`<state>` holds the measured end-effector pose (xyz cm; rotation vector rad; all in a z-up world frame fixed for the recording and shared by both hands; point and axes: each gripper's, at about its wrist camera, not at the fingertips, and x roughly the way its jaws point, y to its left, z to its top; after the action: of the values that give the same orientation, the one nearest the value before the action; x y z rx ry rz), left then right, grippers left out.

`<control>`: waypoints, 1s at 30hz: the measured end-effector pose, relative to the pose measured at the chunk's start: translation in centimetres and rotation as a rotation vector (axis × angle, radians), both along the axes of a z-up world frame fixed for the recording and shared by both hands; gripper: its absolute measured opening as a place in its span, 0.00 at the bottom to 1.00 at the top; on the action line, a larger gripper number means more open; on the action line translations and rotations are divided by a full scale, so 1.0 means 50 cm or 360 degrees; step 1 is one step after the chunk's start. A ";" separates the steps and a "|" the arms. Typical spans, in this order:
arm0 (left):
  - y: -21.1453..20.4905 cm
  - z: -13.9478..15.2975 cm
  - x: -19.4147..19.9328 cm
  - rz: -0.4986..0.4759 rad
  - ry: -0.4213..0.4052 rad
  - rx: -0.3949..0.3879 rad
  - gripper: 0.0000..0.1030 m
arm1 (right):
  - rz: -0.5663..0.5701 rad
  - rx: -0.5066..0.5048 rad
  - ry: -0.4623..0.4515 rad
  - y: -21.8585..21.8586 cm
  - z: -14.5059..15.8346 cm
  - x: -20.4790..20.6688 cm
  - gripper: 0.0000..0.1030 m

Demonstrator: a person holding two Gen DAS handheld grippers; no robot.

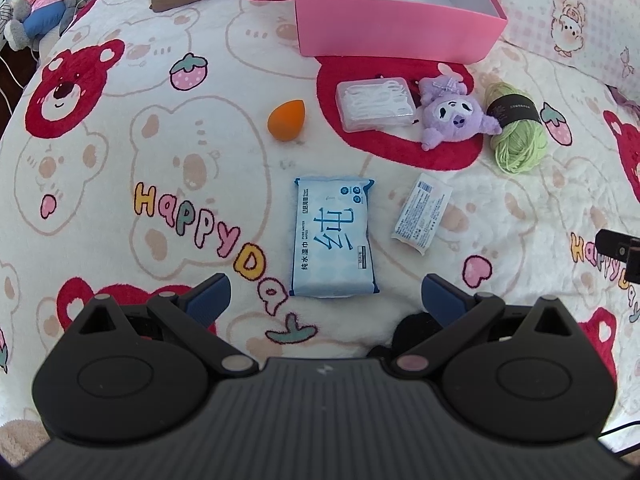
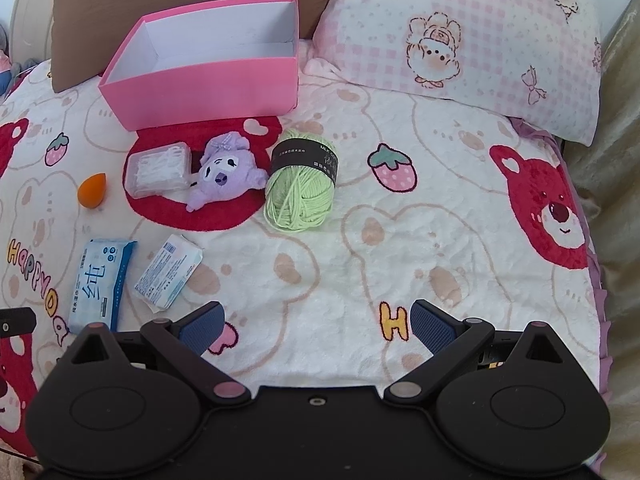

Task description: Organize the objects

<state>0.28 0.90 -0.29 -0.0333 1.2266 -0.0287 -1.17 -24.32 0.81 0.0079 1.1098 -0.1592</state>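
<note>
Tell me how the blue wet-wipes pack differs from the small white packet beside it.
The blue wet-wipes pack is larger and thicker; the small white packet is slimmer. The wipes pack is pale blue with a big dark character on its face; the packet is white with fine print and a barcode. The wipes pack lies straight in the left wrist view; the packet lies at a slant. Both lie flat on the blanket, apart, outside the pink box.

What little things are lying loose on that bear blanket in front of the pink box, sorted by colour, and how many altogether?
Orange: 1, the egg-shaped makeup sponge
Clear: 1, the plastic case of floss picks
Purple: 1, the small plush toy
Green: 1, the ball of yarn
Blue: 1, the pack of wet wipes
White: 1, the small flat sachet
Total: 6
</note>
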 end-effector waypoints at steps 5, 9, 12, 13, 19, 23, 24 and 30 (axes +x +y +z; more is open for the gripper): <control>-0.001 0.000 0.000 0.0003 0.0000 0.0001 1.00 | 0.0009 -0.0008 0.0005 0.005 0.003 0.005 0.98; -0.001 0.002 -0.003 -0.0009 0.0003 0.0001 1.00 | 0.0013 -0.0013 0.0007 0.007 0.002 0.005 0.98; -0.005 0.005 -0.005 -0.0028 -0.0001 0.0017 1.00 | 0.0009 -0.0011 0.0007 0.008 0.001 0.004 0.98; -0.006 0.006 -0.005 -0.0034 -0.0003 0.0018 1.00 | 0.0009 -0.0011 0.0008 0.008 0.001 0.004 0.98; -0.010 0.012 -0.005 -0.0049 -0.0007 0.0007 1.00 | 0.0012 -0.0014 0.0004 0.010 0.002 0.004 0.98; -0.006 0.019 -0.003 -0.0054 0.0001 -0.0017 1.00 | 0.0078 -0.0013 -0.0033 0.010 0.017 0.004 0.97; -0.004 0.023 -0.002 -0.0050 -0.0001 -0.0021 1.00 | 0.0099 -0.0007 -0.0051 0.007 0.024 0.004 0.97; 0.010 0.061 0.004 -0.0050 -0.0078 -0.0047 1.00 | 0.0200 0.0071 -0.0159 -0.001 0.061 0.010 0.97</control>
<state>0.47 1.38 2.77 -0.0389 1.1774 -0.0745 -0.70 -24.39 3.87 -0.0142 1.0110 -0.0211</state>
